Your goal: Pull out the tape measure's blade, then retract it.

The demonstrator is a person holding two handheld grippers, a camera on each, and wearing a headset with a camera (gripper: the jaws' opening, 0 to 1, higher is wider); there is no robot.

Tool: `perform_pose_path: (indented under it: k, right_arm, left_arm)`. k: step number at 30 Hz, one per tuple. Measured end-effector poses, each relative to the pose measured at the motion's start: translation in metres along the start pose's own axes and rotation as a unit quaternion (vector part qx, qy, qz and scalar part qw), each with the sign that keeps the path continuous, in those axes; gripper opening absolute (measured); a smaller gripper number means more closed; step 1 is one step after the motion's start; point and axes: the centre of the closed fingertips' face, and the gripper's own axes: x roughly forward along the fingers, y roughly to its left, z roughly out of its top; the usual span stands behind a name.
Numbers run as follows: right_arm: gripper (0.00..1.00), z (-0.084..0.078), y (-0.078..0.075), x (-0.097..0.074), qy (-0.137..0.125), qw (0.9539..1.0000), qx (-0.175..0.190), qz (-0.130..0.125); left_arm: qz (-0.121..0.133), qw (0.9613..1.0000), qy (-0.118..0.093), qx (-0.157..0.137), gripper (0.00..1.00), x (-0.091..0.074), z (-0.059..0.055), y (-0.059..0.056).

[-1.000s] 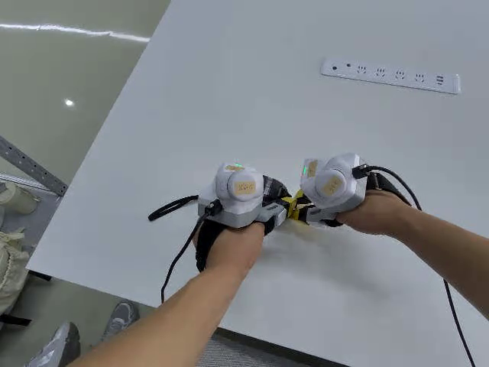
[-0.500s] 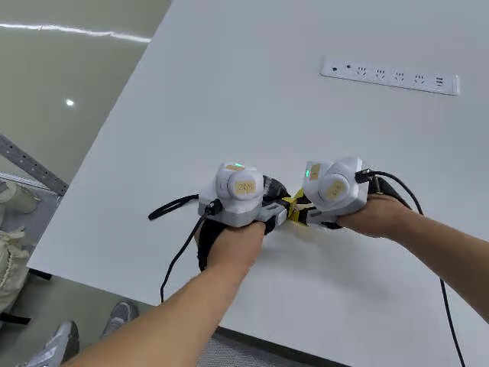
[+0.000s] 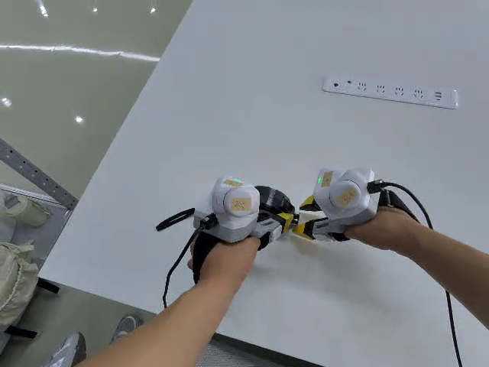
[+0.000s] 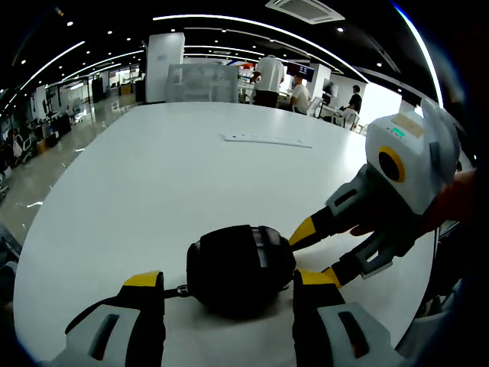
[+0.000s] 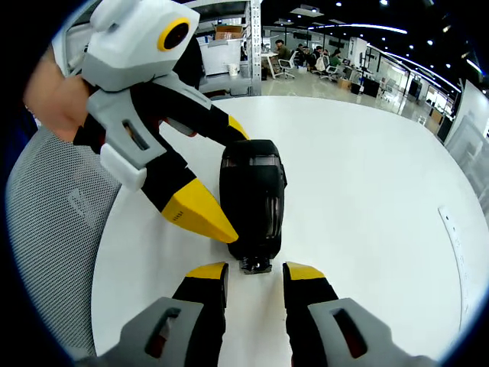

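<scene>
**Tab lined up, blade not out yet**

On the left, the left gripper [image 4: 229, 280] is at the tape measure [image 5: 252, 191], one jaw on each flat side. From the right gripper view both yellow tips press against the black case, so it looks clenched on it, pinning the case on its edge on the white table [image 3: 252, 92], near the front edge.

Moving across to the middle, the case shows no blade drawn out at all. Only the small tab [image 5: 256, 264] pokes from its mouth, pointing towards the right hand.

And on the right, the right gripper [image 4: 319, 251] sits nose to nose with the case, its jaws released and a little apart, with the tab in the gap between them. There is clear space on each side of the tab, so no pinch yet.

By my reckoning it is early days. The case is secured, but the pinch, the pull and the retract are all to come. A power strip [image 3: 390, 92] lies well clear at the far right.
</scene>
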Motion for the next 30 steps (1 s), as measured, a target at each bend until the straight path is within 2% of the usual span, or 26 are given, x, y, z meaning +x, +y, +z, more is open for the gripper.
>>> perform_pose_path:
  k: [9, 13, 17, 23, 28, 30]
  right_arm:
    - [0.32, 0.003, 0.006, -0.014, -0.019, 0.9991, 0.032, -0.020]
    - [0.35, 0.003, 0.009, -0.021, -0.026, 0.9982, 0.047, -0.027]
    - [0.37, 0.003, 0.011, -0.030, -0.033, 0.9968, 0.062, -0.039]
    - [0.40, 0.003, 0.014, -0.045, -0.040, 0.9938, 0.090, -0.052]
    - [0.45, 0.009, 0.016, -0.059, -0.053, 0.9902, 0.112, -0.066]
    - [0.46, 0.010, 0.017, -0.065, -0.058, 0.9873, 0.127, -0.075]
  left_arm:
    - [-0.013, 0.9999, 0.003, 0.000, 0.71, -0.020, -0.006, 0.005]
    - [-0.018, 0.9997, 0.019, -0.004, 0.72, -0.027, -0.013, 0.004]
    - [-0.014, 0.9996, 0.016, 0.020, 0.75, -0.035, -0.014, 0.005]
    - [-0.024, 0.9987, 0.014, 0.042, 0.79, -0.042, -0.015, 0.002]
    - [-0.044, 0.9975, 0.016, 0.054, 0.82, -0.050, -0.014, -0.002]
    - [-0.045, 0.9972, 0.015, 0.059, 0.84, -0.054, -0.012, -0.002]
